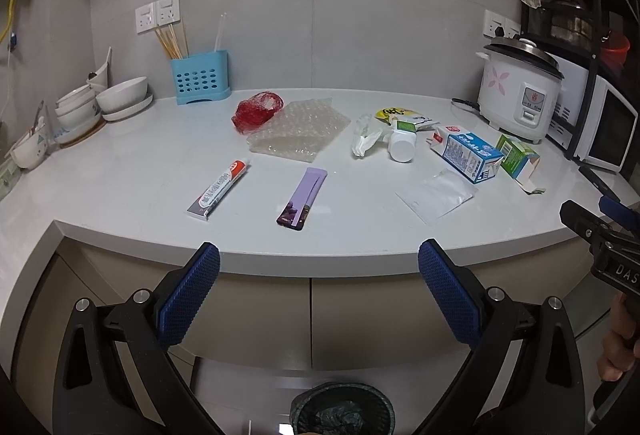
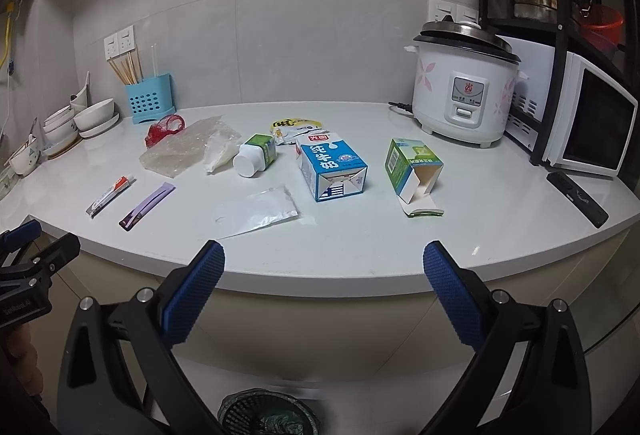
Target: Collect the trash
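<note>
Trash lies scattered on the white counter (image 1: pixel 120 171): a toothpaste tube (image 1: pixel 219 190), a purple wrapper (image 1: pixel 302 198), a red net (image 1: pixel 258 111), bubble wrap (image 1: pixel 298 131), a white bottle (image 1: pixel 403 147), a blue milk carton (image 2: pixel 332 165), a green box (image 2: pixel 412 169) and a clear plastic bag (image 2: pixel 256 213). My left gripper (image 1: pixel 319 267) hangs open in front of the counter edge, nothing between its fingers. My right gripper (image 2: pixel 324 269) is open too, short of the counter edge below the plastic bag. A dark mesh bin (image 1: pixel 342 411) stands on the floor below.
A rice cooker (image 2: pixel 464 91) and a microwave (image 2: pixel 592 123) stand at the right. Stacked bowls (image 1: pixel 100 103) and a blue chopstick holder (image 1: pixel 200 79) sit at the back left. A black remote (image 2: pixel 576 197) lies near the right edge. Cabinet doors run under the counter.
</note>
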The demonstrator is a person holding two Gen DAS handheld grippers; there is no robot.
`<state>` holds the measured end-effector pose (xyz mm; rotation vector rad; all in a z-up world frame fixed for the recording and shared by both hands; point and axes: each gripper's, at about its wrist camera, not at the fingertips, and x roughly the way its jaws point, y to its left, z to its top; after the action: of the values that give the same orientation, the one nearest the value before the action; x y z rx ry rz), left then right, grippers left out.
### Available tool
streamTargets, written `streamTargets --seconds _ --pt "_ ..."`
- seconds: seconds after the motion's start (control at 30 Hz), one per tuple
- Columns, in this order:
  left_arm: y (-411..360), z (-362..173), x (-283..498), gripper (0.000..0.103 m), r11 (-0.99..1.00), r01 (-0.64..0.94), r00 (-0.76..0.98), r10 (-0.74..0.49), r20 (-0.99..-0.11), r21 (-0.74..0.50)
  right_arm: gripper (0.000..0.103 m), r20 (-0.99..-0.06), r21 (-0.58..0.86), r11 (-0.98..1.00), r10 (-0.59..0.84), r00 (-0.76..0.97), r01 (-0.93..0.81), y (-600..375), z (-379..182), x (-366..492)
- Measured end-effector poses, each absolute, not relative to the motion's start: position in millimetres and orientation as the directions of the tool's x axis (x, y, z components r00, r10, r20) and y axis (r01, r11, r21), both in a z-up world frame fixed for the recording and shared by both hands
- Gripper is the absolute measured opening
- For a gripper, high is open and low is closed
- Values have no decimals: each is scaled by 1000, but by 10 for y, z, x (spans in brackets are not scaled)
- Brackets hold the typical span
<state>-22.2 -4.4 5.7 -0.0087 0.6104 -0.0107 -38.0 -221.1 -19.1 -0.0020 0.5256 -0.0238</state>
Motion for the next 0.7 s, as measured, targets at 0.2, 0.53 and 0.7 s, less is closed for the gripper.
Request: streamTargets --seconds 0.2,0.53,0.7 --pt "-86 60 -201 97 1000 11 818 -14 -575 -8 96 -503 -3 1000 -22 864 24 -2231 -194 -376" --pt "-99 25 -156 97 1000 13 815 -17 -579 -12 96 -504 -3 1000 -23 863 25 -2246 -200 -368" --pt "-52 18 -146 97 1000 19 812 -16 -583 -2 96 -508 -4 1000 -20 861 21 -2271 -197 -369"
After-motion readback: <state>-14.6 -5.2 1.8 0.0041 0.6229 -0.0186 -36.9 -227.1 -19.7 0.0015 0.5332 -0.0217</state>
